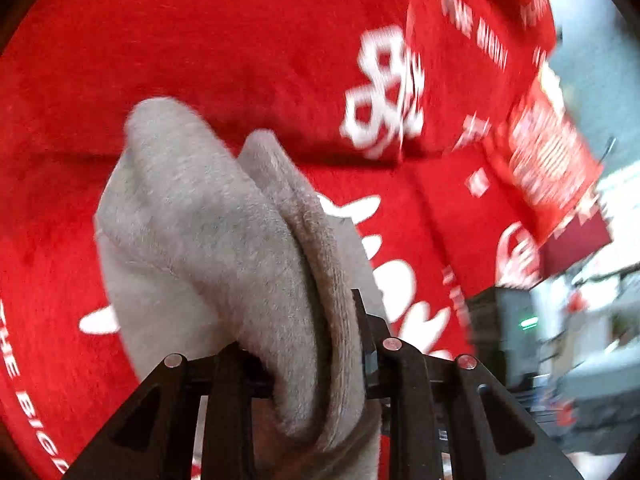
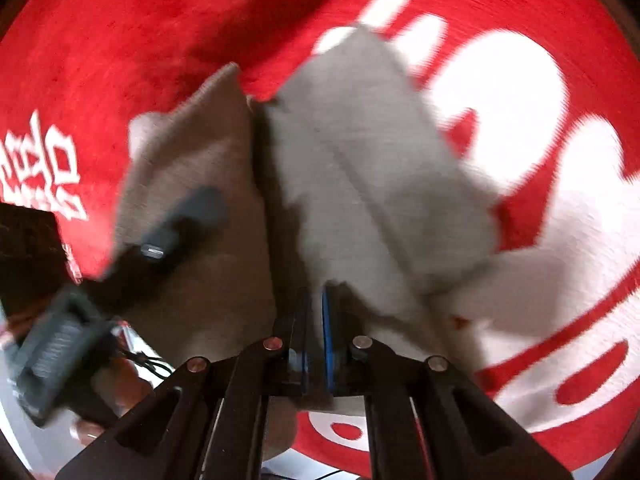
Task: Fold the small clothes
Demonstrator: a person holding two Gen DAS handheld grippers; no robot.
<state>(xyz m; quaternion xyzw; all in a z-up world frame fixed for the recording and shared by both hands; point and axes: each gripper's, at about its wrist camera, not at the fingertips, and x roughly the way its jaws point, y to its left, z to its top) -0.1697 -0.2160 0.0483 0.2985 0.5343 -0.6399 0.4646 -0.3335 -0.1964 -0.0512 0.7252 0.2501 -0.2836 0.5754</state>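
Observation:
A small grey fleece garment hangs bunched over a red cloth with white print. My left gripper is shut on a thick folded edge of the garment. In the right wrist view the same grey garment hangs in two folds, and my right gripper is shut on its lower edge between blue-edged pads. The left gripper shows at the left of that view, against the garment's left fold. Both views are motion-blurred.
The red cloth with large white lettering covers the surface under both grippers. Its right edge drops off to a blurred room with dark equipment. A hand holds the left device at lower left.

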